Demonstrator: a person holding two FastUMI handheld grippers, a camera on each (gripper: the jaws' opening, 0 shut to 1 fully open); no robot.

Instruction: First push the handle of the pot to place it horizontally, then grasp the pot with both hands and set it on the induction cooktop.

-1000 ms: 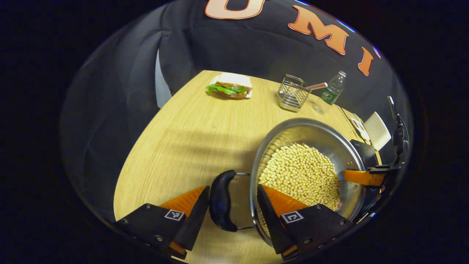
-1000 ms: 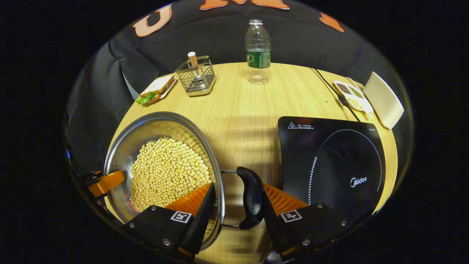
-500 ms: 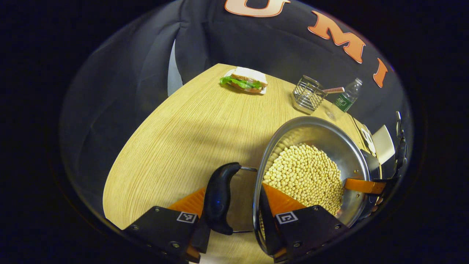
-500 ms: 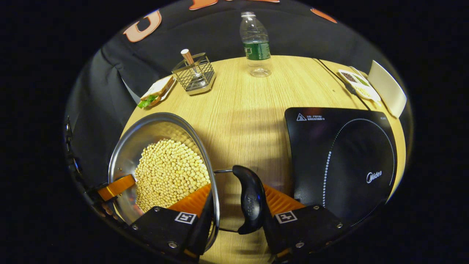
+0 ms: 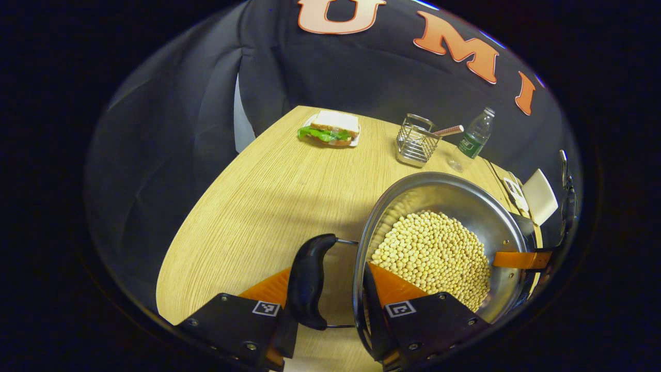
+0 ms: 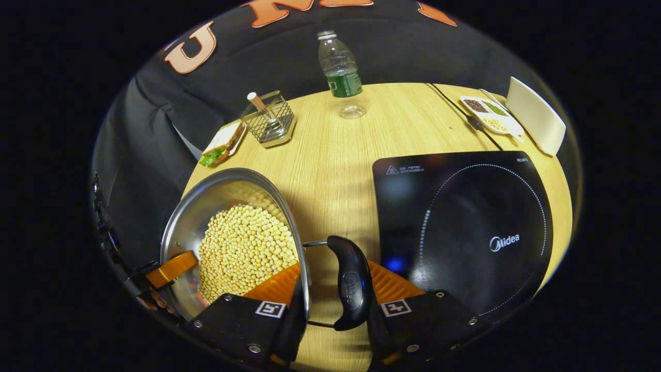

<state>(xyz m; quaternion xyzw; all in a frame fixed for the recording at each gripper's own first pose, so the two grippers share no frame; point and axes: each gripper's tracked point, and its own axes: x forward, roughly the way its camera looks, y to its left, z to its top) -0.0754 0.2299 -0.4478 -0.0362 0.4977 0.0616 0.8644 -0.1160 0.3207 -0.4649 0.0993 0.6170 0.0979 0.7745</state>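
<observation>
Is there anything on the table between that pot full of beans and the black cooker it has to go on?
Nothing visible does. In the right gripper view, only bare wooden table lies between the round steel pot of pale beans and the flat black induction cooktop. The clear plastic bottle and wire basket stand farther back.

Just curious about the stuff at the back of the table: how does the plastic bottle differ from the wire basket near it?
The plastic bottle is tall, narrow and clear, with a green label; the wire basket is low, square and made of open metal mesh. The bottle is capped and looks nearly empty; the basket is open-topped with a stick leaning out. Both stand upright on the wooden table.
</observation>
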